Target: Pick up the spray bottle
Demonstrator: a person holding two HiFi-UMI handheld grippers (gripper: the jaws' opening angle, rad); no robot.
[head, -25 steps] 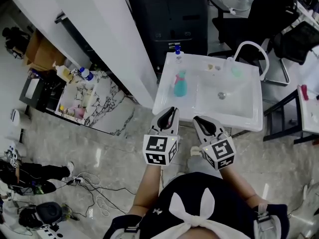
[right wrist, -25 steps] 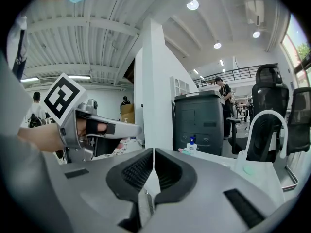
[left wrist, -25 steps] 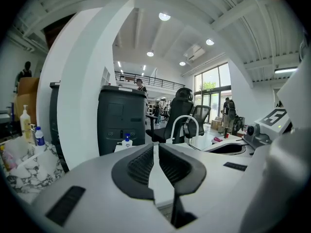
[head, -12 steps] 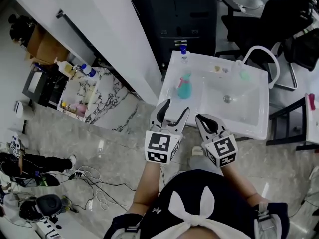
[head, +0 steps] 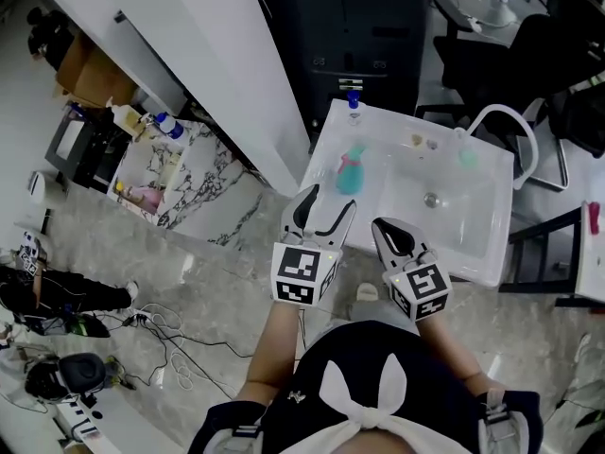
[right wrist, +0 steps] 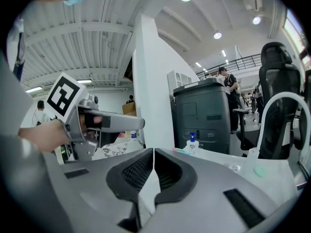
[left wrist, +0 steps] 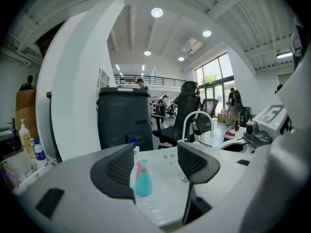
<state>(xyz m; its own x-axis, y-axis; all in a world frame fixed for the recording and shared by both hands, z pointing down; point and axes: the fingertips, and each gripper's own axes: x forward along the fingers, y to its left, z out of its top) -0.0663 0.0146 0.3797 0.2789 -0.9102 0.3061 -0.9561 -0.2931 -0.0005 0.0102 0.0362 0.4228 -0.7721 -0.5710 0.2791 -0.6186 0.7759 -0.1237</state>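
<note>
1. I count one spray bottle point(head: 350, 170), teal with a pink top. There is also one small pump bottle point(head: 353, 102) with a blue cap and one arched white faucet point(left wrist: 198, 112). I hold two grippers.
2. A few small bits lie on the far ledge of the sink point(head: 326, 154); they are too small for me to name.
3. The white sink stands on a glossy marble floor point(head: 217, 282). A tall dark bin point(head: 369, 36) is just beyond it and a white wall point(head: 198, 55) is to its left. Left of that wall a marble-topped shelf point(head: 194, 183) carries several bottles.
4. The spray bottle stands upright on the flat left part of the sink, left of the basin and nearer to me than the pump bottle.
5. My left gripper point(head: 329, 200) hangs over the sink's near left edge. Its jaws have just been opening and now stand wide apart with nothing touching the pads. The bottle is straight ahead, farther away, in line with the gap and toward the left jaw.
6. My right gripper point(head: 386, 227) is beside it on the right, jaws together on nothing, and apart from the bottle.
</note>
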